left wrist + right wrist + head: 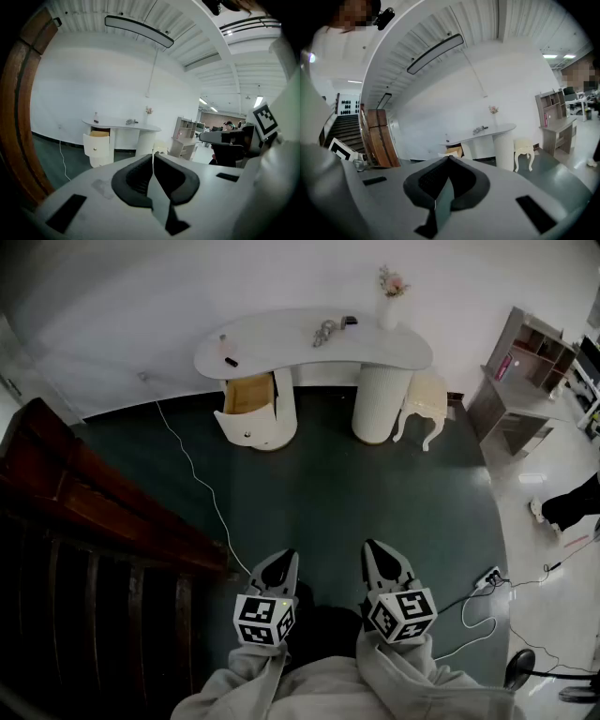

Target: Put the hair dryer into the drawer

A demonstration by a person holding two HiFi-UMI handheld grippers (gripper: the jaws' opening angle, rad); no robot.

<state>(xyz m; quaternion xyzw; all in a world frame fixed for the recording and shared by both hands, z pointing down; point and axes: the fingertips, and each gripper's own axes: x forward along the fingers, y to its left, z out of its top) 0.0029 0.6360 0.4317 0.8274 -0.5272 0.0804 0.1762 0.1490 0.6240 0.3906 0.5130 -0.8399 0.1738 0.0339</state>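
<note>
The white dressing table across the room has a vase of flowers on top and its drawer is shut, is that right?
Not quite: the drawer is pulled open, not shut, as the head view shows. The vase of flowers does stand on top of the white dressing table across the room.

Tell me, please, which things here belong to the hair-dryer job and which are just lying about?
Job: hair dryer on the desk; open drawer; left hand-held gripper, right hand-held gripper, both shut, empty.
Lying about: vase, stool, floor cable, shelf unit.
</note>
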